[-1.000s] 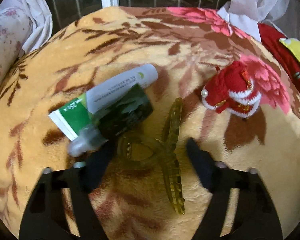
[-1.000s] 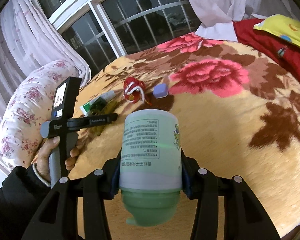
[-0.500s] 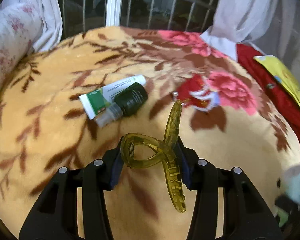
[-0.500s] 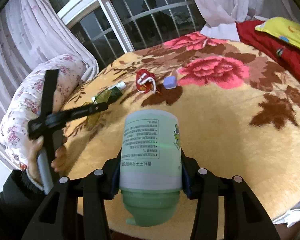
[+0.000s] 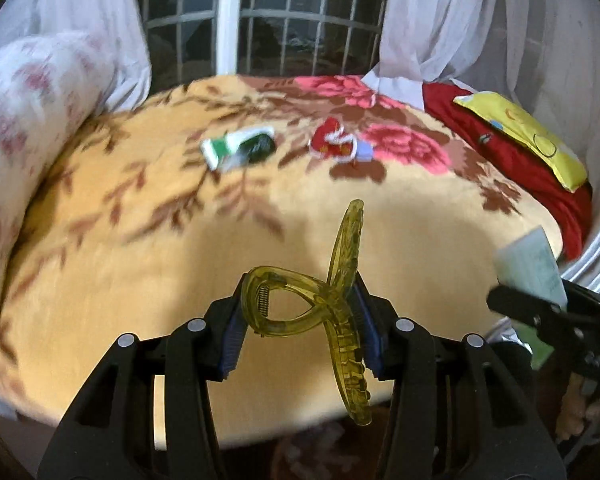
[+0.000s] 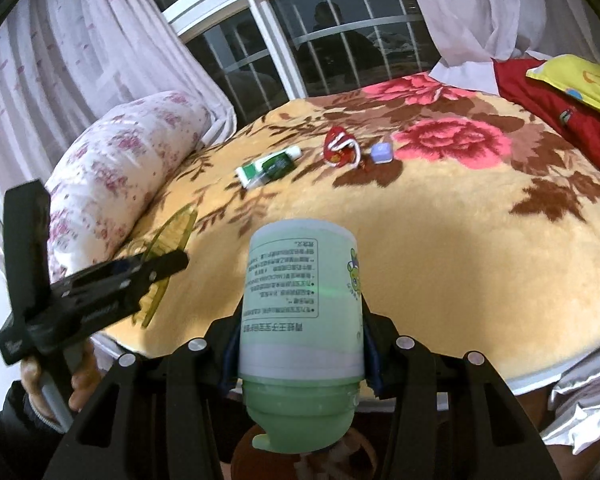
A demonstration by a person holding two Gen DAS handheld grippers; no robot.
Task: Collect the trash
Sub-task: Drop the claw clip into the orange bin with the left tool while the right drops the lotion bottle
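My left gripper [image 5: 300,320] is shut on a translucent yellow-green hair claw clip [image 5: 332,304] and holds it in the air above the near edge of the flowered blanket [image 5: 140,264]. The right wrist view shows that clip [image 6: 172,236] at the left gripper [image 6: 140,272], gripped by a person's hand. My right gripper [image 6: 300,344] is shut on a pale green plastic bottle [image 6: 300,280] held cap towards the camera. This bottle [image 5: 528,264] also shows at the right edge of the left wrist view. A green-white tube with a dark bottle [image 6: 268,166] lies far back on the blanket.
A red knitted pouch [image 6: 340,146] and a small lilac box [image 6: 381,153] lie beside the tube. A floral pillow [image 6: 120,168] lines the left side. A red cloth [image 6: 560,120] with a yellow cushion [image 6: 580,80] lies at the right. Curtains and a barred window stand behind.
The left gripper closed on the hair clip, lifted it off the blanket and drew back from the tube and dark bottle. The right gripper pulled back a little with its bottle.
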